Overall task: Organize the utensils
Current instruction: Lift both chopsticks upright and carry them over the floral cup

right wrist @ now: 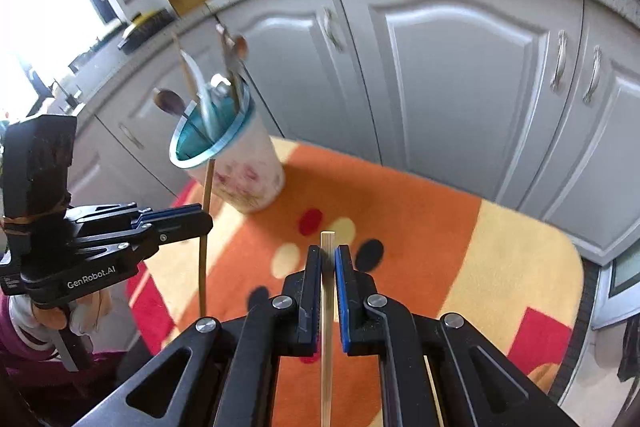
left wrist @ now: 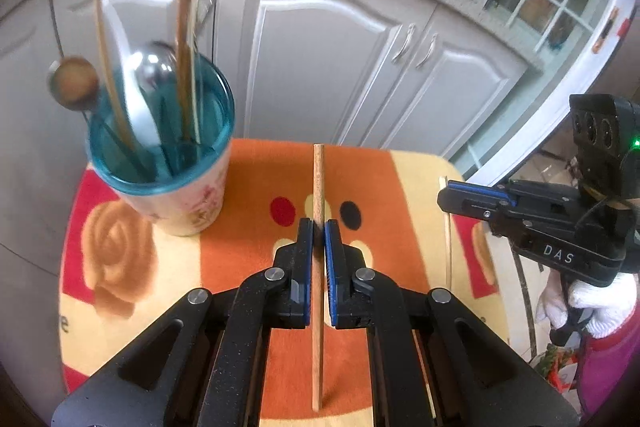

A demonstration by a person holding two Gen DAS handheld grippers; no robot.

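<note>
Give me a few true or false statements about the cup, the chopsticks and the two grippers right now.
1. Each gripper holds one chopstick. True: the left gripper is shut on the brown chopstick, the right gripper on the pale chopstick.
2. The cup is empty. False: it already holds spoons and sticks.
3. The cup lies on its side. False: it stands upright on the orange mat.
4. White cabinet doors stand behind the mat. True.
</note>
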